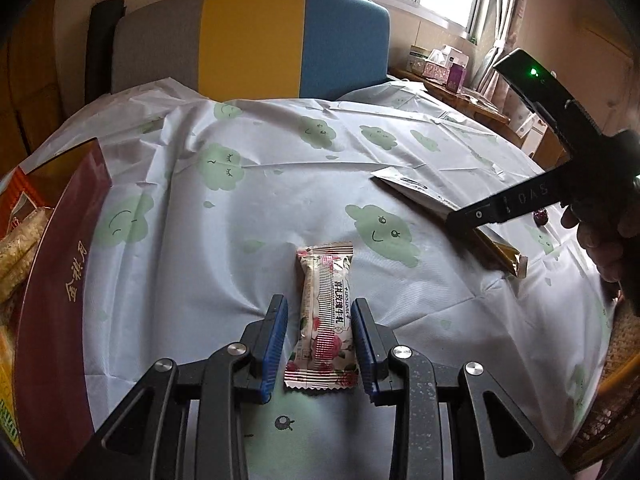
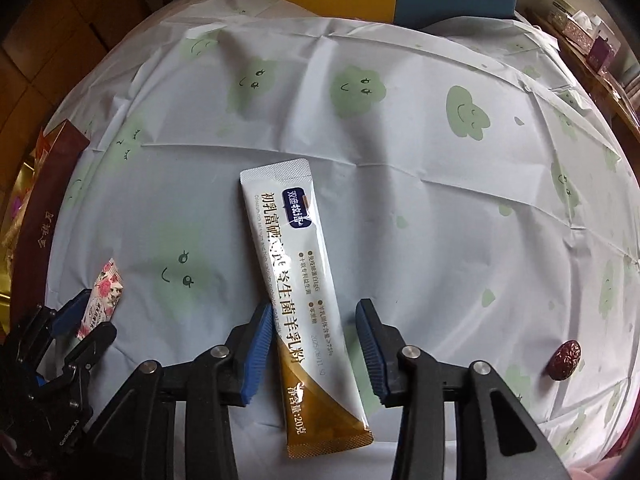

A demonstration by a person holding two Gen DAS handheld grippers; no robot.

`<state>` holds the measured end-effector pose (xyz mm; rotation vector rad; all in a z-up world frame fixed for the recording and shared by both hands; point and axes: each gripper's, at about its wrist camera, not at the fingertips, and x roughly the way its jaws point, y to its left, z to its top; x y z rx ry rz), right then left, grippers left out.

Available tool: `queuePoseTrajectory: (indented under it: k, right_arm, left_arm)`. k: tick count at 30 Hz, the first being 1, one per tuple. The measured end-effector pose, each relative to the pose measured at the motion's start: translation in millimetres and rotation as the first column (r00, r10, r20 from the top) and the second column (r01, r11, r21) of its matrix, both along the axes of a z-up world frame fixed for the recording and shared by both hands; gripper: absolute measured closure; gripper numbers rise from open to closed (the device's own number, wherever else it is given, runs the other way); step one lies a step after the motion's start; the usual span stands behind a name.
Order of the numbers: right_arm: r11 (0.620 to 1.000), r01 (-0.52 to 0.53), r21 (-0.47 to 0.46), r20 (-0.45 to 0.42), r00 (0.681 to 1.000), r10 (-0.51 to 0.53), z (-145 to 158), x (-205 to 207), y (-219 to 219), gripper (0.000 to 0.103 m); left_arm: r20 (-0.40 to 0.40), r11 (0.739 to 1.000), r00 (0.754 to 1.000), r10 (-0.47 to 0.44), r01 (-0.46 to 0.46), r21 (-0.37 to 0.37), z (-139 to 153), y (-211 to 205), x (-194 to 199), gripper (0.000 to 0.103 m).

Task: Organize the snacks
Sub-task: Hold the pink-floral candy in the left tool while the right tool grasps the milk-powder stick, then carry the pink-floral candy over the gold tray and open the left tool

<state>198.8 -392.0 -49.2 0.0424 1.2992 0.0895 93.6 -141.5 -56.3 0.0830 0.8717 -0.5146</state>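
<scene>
A pink rose-print candy (image 1: 326, 320) lies lengthwise on the cloud-print tablecloth (image 1: 240, 208), between the blue pads of my left gripper (image 1: 320, 344). A thin gap shows on each side, so that gripper is open. A long white and gold sachet (image 2: 296, 280) lies between the jaws of my right gripper (image 2: 316, 344), which is open. Its left pad is at the sachet's edge and its right pad stands clear. In the left wrist view the right gripper (image 1: 464, 220) hangs over the sachet (image 1: 412, 190). The right wrist view shows the left gripper (image 2: 90, 314) around the candy (image 2: 106, 288).
A dark red box (image 1: 60, 280) holding rice-bar snacks (image 1: 16, 256) stands at the table's left edge. A red date (image 2: 564, 364) lies to the right of the sachet. A grey, yellow and blue chair back (image 1: 256, 40) stands behind the table, a wicker basket (image 1: 616, 380) at the right.
</scene>
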Motion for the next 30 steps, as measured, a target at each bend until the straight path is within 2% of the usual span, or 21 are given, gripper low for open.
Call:
queuePoseTrajectory:
  k: [5,8,10,13,18,27,30]
  right_arm:
    - [0.999,-0.021,-0.040,-0.007,1.000,0.021,-3.6,-3.5,4.5,0.060]
    - [0.998,-0.028,-0.054,-0.003,1.000,0.028,-3.3,-4.2,5.0,0.063]
    - [0.997,-0.038,-0.065,0.002,0.999,0.039,-1.4,-12.6,18.1,0.067]
    - [0.996,-0.043,-0.073,0.003,0.999,0.043,1.1,-19.5,24.9,0.067]
    - [0.998,-0.034,-0.045,0.006,0.999,0.034,-1.3,-22.4,22.6,0.067]
    - [0.988,-0.088,-0.124,0.032,0.995,0.093,1.2,-30.8,27.8,0.067]
    - [0.989,-0.085,-0.120,0.033,0.995,0.089,0.7,-32.4,29.0,0.067]
  left_arm:
    - [-0.034,1.000,0.999,0.010,-0.010,-0.026,1.2,2.5,4.1,0.070]
    - [-0.038,1.000,0.999,0.017,-0.017,-0.013,2.7,-0.1,3.9,0.071]
    - [-0.032,0.999,0.999,0.031,-0.031,0.010,3.1,-0.3,3.8,0.078]
    - [-0.047,0.999,0.998,0.044,-0.043,0.012,4.7,1.4,5.4,0.081]
    - [-0.048,0.998,0.998,0.045,-0.043,0.036,9.2,-4.2,-3.0,0.081]
    - [-0.026,0.999,0.999,0.040,-0.039,0.037,30.8,-2.7,-19.9,0.081]
    - [-0.026,0.998,0.998,0.053,-0.052,0.027,38.5,2.3,-21.3,0.081]
